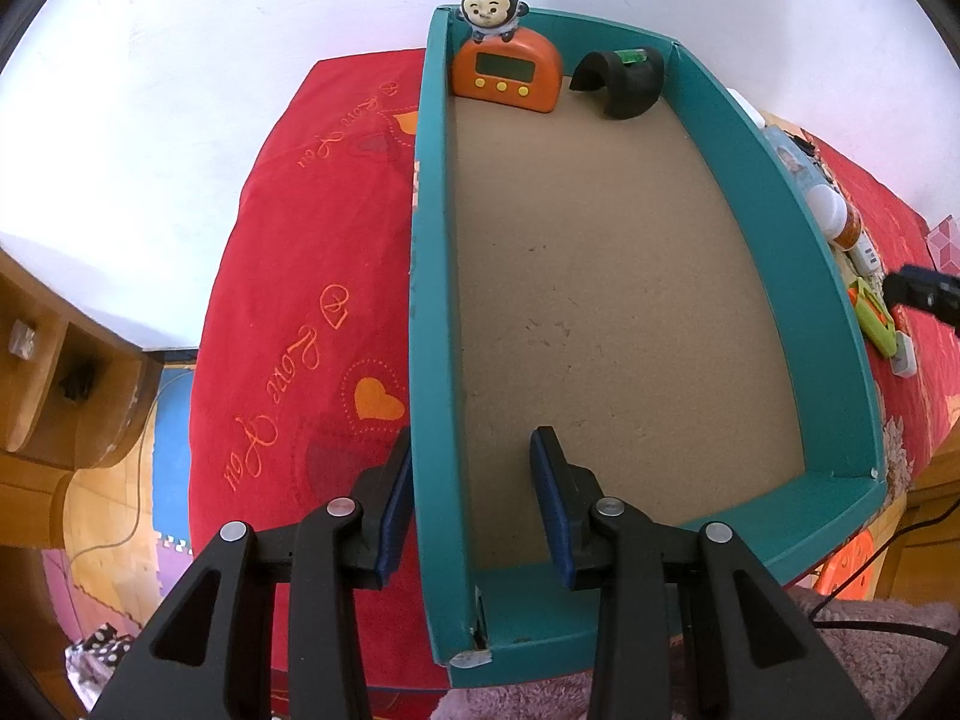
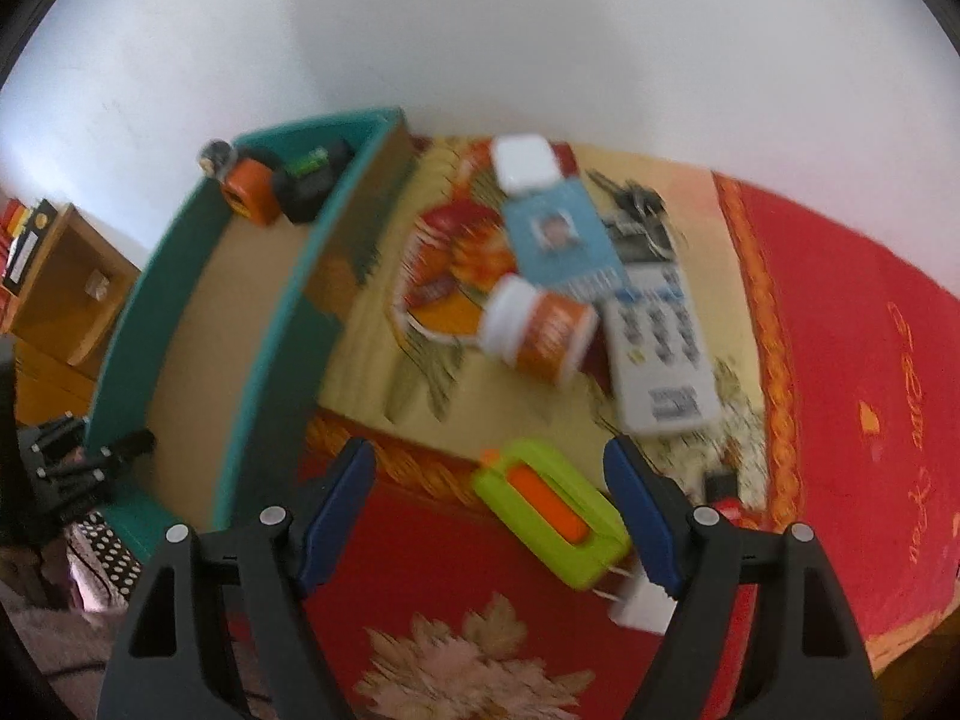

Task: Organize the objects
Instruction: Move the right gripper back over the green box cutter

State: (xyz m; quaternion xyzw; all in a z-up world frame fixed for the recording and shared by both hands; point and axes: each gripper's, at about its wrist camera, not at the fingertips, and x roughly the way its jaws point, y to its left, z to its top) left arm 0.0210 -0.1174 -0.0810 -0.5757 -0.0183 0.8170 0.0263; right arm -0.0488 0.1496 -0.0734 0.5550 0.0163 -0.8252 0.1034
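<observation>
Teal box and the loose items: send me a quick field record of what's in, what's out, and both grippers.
box: teal box on red blanket
inside, far end: orange timer, black curved piece
outside, beside box: green-orange gadget, orange bottle, remote, blue card, white case
left gripper: clamped on the box's side wall
right gripper: open, green-orange gadget between the fingers, not gripped

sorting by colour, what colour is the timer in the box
Orange, with yellow buttons; clearest in the left wrist view.
</observation>
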